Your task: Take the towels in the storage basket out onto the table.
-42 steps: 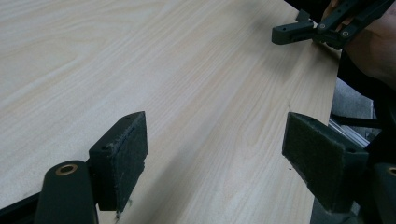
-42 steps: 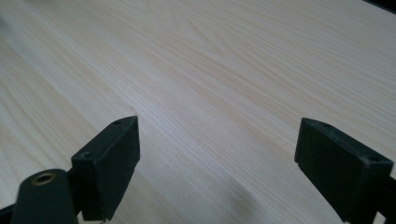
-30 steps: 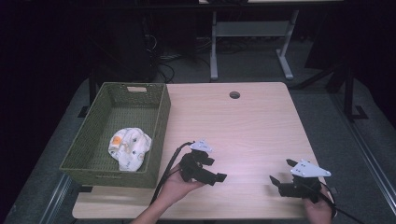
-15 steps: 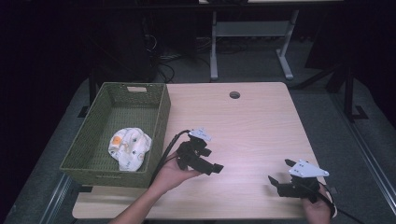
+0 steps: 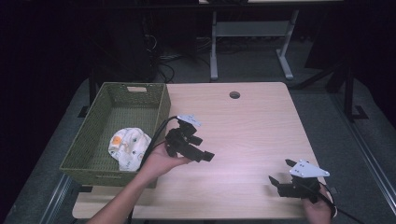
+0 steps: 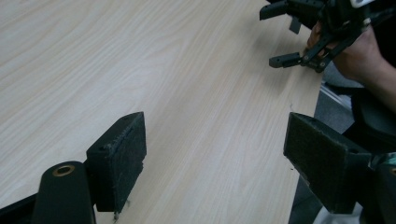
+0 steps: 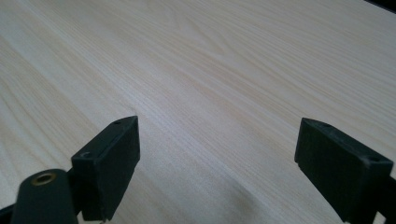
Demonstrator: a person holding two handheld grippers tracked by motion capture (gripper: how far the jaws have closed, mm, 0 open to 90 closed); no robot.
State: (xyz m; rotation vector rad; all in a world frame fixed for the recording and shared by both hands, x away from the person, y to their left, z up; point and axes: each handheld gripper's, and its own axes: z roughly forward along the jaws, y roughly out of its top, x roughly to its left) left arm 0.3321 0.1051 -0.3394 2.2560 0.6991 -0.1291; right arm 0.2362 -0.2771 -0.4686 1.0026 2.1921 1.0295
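Right gripper (image 5: 283, 178): nearest the person, at about 5 o'clock on the table, held low in the right hand (image 5: 319, 208); its two black jaws stand wide apart with nothing between them. In the right gripper view the jaws frame bare wood grain.
Left gripper (image 5: 205, 156): at about 8 o'clock from the table's middle, just beside the basket's near right corner, carried in the left hand (image 5: 161, 161) above the tabletop. Its jaws are spread wide and hold nothing; in the left gripper view they frame pale wood, with the other gripper farther off at about 1 o'clock.
Cable (image 5: 156, 135): black, looping from the left gripper back past the basket's right wall.
Table (image 5: 252, 126): light wood; the part between the two grippers is bare.
Basket (image 5: 161, 112): green woven, at 9 to 10 o'clock, along the table's left edge, open at the top.
Cloth (image 5: 128, 145): white with small coloured prints, crumpled, lying inside the basket at its near right part.
Round hole (image 5: 234, 95): dark, in the tabletop at 12 o'clock, near the far edge.
Grey stand (image 5: 247, 32): on the floor beyond the table, at 12 o'clock, farthest off.
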